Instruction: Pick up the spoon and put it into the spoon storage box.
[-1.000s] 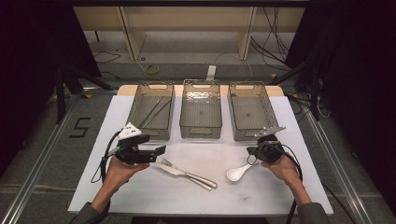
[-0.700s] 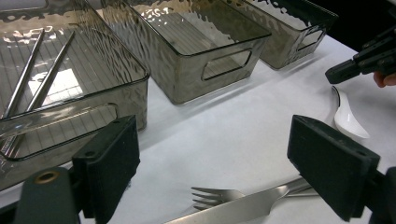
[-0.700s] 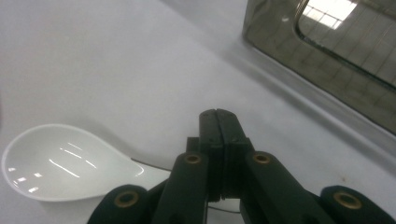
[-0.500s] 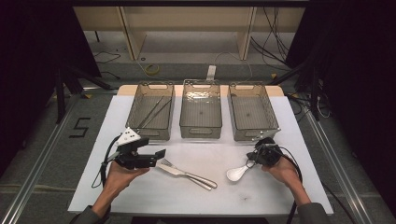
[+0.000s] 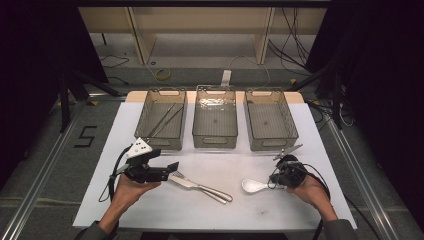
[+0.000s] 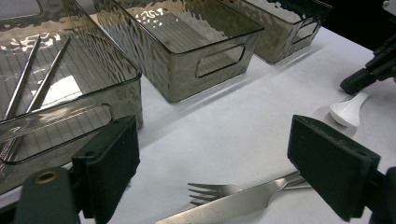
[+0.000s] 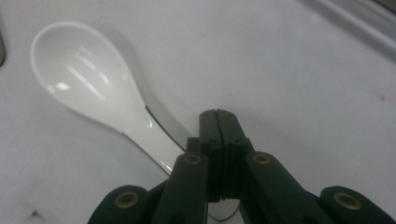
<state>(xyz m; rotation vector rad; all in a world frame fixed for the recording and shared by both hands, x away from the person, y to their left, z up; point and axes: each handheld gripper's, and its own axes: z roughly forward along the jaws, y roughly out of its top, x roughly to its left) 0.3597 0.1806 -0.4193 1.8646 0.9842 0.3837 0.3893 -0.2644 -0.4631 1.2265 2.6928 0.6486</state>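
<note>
A white-covered table (image 5: 150, 210) in a dim workshop, cables trailing on the floor behind it, carries three smoked plastic bins in a row: the left bin (image 5: 161, 120) already holds a pair of metal chopsticks (image 5: 165, 119), while the middle bin (image 5: 215, 117) and right bin (image 5: 270, 120) look empty. We see the right gripper (image 7: 219, 122) low over the table with its jaws pressed together beside the handle of a white spoon (image 7: 95, 88); whether they actually pinch the handle we cannot tell. The left gripper (image 6: 224, 154) waits with its jaws spread wide above a fork (image 6: 212, 192) and knife (image 6: 233, 205) lying crossed near the table's front. We judge a cutlery sort is under way, with the spoon's pickup in hand; next it calls for a firm grip and a lift toward a bin
</note>
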